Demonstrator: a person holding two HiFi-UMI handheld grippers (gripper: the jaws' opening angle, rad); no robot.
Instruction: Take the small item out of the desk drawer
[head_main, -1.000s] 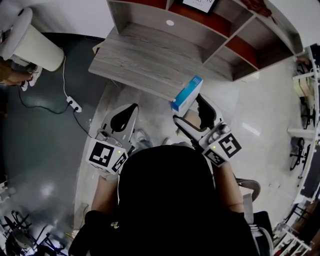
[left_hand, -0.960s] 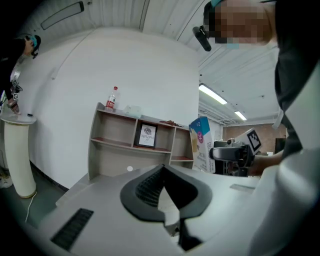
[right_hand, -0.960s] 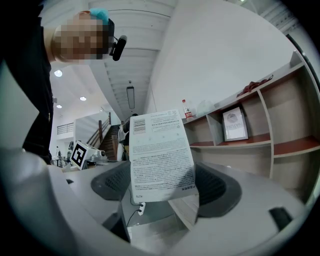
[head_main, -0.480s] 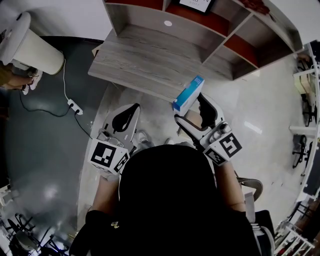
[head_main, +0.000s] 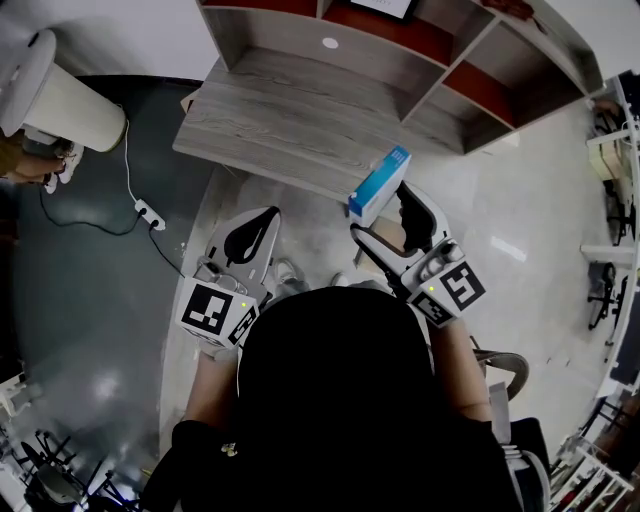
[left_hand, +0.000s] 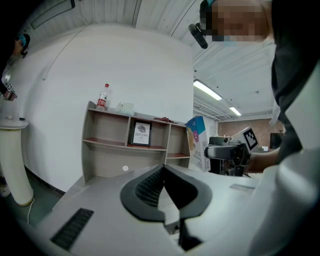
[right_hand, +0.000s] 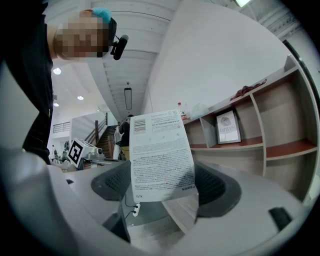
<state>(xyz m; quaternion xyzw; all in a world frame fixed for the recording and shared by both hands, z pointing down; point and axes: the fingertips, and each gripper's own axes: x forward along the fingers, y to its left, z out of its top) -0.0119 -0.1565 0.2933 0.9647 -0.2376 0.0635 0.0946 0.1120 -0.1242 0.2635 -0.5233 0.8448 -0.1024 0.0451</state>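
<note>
My right gripper (head_main: 385, 222) is shut on a small blue and white box (head_main: 377, 187), holding it upright above the front edge of the grey wooden desk (head_main: 290, 120). In the right gripper view the box (right_hand: 161, 155) stands between the jaws with its printed white back facing the camera. My left gripper (head_main: 247, 240) hangs left of it, below the desk's front edge, shut with nothing in it; its pads (left_hand: 150, 187) meet. From the left gripper view the box (left_hand: 197, 142) shows at the right, held by the right gripper. No drawer is visible in any view.
A shelf unit (head_main: 420, 50) with red-brown boards stands at the back of the desk, holding a framed picture (left_hand: 142, 133) and a bottle (left_hand: 103, 96) on top. A white cylinder (head_main: 70, 95) and a power strip (head_main: 148, 208) with cable lie on the dark floor at the left.
The right gripper and the box have crept slightly up and right toward the desk edge. The left gripper has barely moved.
</note>
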